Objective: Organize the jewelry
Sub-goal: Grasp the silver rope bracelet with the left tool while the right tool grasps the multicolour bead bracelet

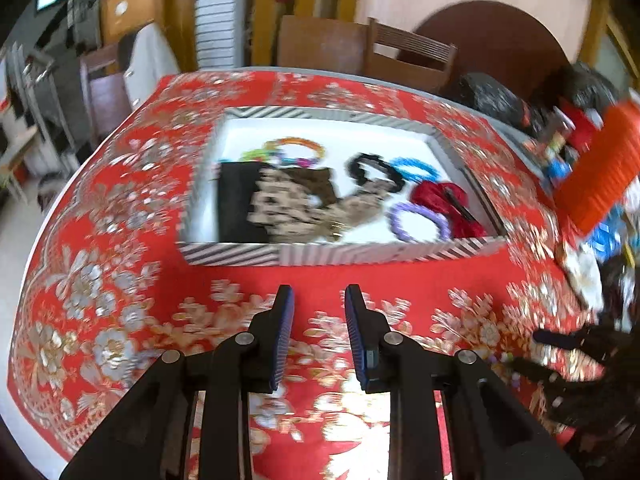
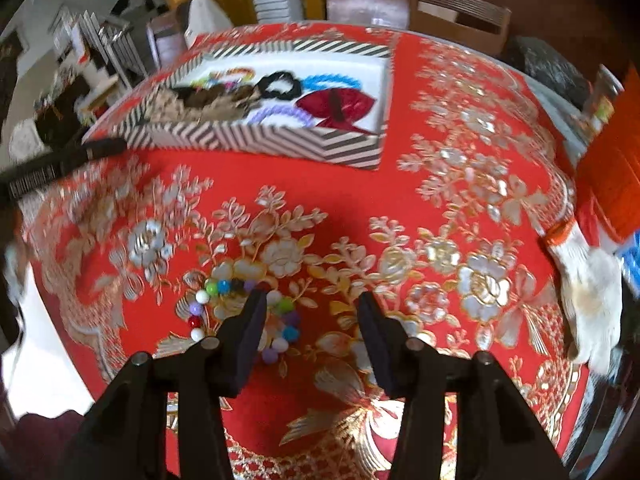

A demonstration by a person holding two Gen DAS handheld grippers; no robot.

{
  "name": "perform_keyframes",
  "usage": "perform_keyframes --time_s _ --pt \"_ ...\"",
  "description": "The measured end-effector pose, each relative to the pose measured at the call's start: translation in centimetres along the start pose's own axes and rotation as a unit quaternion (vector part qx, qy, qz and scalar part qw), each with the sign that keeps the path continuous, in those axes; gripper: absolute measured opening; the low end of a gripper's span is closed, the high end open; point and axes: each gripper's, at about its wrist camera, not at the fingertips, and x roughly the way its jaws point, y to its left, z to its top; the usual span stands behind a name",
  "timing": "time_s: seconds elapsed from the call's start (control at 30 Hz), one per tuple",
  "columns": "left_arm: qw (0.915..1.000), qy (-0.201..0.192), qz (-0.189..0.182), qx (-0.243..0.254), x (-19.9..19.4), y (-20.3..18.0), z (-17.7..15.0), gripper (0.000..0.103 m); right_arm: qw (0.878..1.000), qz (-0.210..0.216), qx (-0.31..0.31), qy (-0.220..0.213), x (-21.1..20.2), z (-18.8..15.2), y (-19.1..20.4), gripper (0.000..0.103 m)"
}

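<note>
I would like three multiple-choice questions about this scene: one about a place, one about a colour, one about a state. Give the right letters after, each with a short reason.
1. Where does the beaded bracelet lie?
A. in the striped box
B. on the red tablecloth, by one finger of the right gripper
C. on the chair

2. What colour is the bow in the striped box?
A. dark red
B. yellow
C. white

3. How does the left gripper stand?
A. shut on a bracelet
B. shut on the box
C. open, with nothing between its fingers

Answers:
1 B: the beads rest on the tablecloth, partly behind a finger of the right gripper.
2 A: the bow is dark red against the white floor of the box.
3 C: only cloth shows in the gap.
</note>
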Motion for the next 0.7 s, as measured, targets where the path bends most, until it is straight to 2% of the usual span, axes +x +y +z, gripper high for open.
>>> perform_keyframes --time_s 0.17,0.3,0.37,0.43,0.47,0.57,0.6,0.7 --pt "0.9992 -0.007 0.01 -0.039 -0.9 3.8 0.9 0.022 1.0 -0.008 -0.027 0.004 1.1 -0.1 0.8 0.049" --pt "0.9976 -0.009 0.007 -0.068 -1.7 6.2 1.1 0.023 1.0 -0.003 -0.023 0.0 1.5 -0.2 0.4 0.044" --pt "0.9969 -0.007 0.005 -0.078 -1.9 7.1 1.0 0.024 0.999 -0.012 -0.032 -0.005 1.6 -0.2 0.7 0.038" --pt "0.9964 -0.005 0.0 -0.085 -2.2 7.8 0.8 0.024 0.999 -0.016 -0.037 -0.012 1.6 -0.2 0.9 0.019" --pt "0.996 -0.003 -0.004 -0.089 -2.2 8.1 0.8 0.024 0.999 -0.019 -0.037 -0.016 1.5 -0.2 0.9 0.016" --pt "0.9956 0.001 -0.005 -0.093 -2.2 8.4 0.4 0.024 0.999 -0.017 -0.039 -0.019 1.5 -0.2 1.0 0.013" --pt "0.9962 0.003 -0.004 -0.087 -2.1 8.2 0.2 0.024 0.999 -0.006 -0.03 -0.02 1.5 -0.1 0.7 0.009" --pt "0.9974 0.015 -0.022 -0.067 -1.8 6.7 -0.6 0.024 1.0 0.023 -0.004 -0.018 1.5 -0.1 0.1 0.009"
